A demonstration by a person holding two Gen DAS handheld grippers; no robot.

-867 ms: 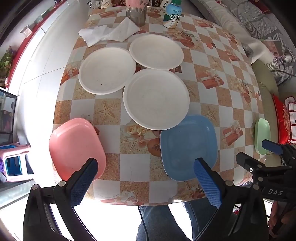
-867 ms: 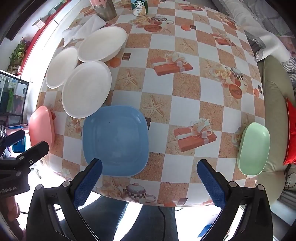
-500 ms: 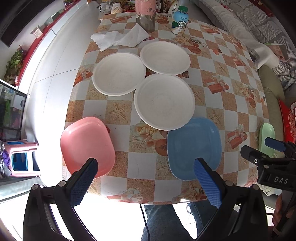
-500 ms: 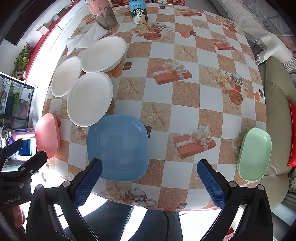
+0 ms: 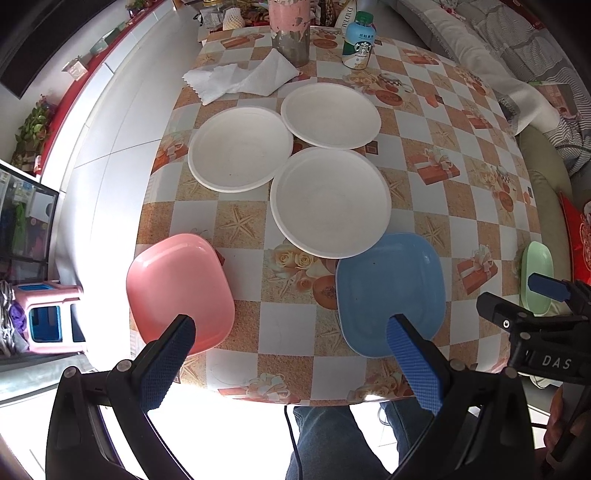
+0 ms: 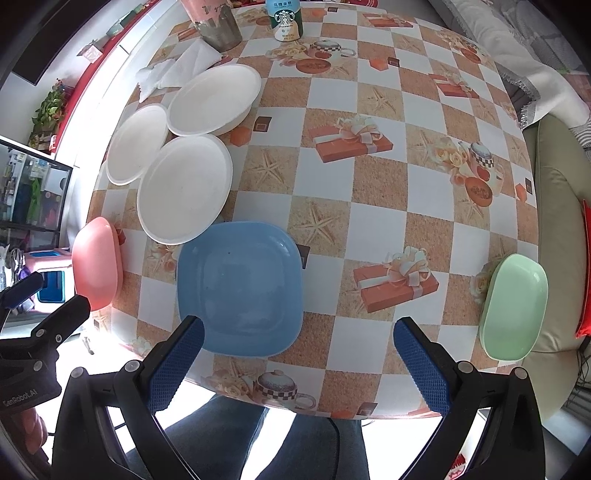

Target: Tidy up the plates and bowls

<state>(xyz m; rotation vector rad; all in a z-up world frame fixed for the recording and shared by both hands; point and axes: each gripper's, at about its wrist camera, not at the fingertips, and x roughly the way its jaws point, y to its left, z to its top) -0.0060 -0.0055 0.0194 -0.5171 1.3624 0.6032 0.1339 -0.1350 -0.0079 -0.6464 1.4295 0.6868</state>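
Three round white plates lie on the checked table: a near one [image 5: 330,202] [image 6: 184,188], a left one [image 5: 240,148] and a far one [image 5: 330,115] [image 6: 215,99]. A square blue plate [image 5: 389,293] [image 6: 239,286] sits at the near edge, a pink plate [image 5: 179,291] [image 6: 96,268] at the near left corner, and a green plate [image 6: 514,306] [image 5: 537,275] at the near right. My left gripper [image 5: 291,363] is open and empty above the near edge between the pink and blue plates. My right gripper [image 6: 297,363] is open and empty, right of the blue plate.
A white cloth [image 5: 242,77], a pink-and-grey cup [image 5: 290,31] and a Starbucks bottle [image 5: 358,46] stand at the far end of the table [image 5: 436,206]. A sofa with a blanket [image 5: 517,74] runs along the right. A pink stool [image 5: 46,317] stands on the floor at left.
Both grippers have pulled back and up from the table, so the plates sit farther away in both views. Nothing on the table has moved.
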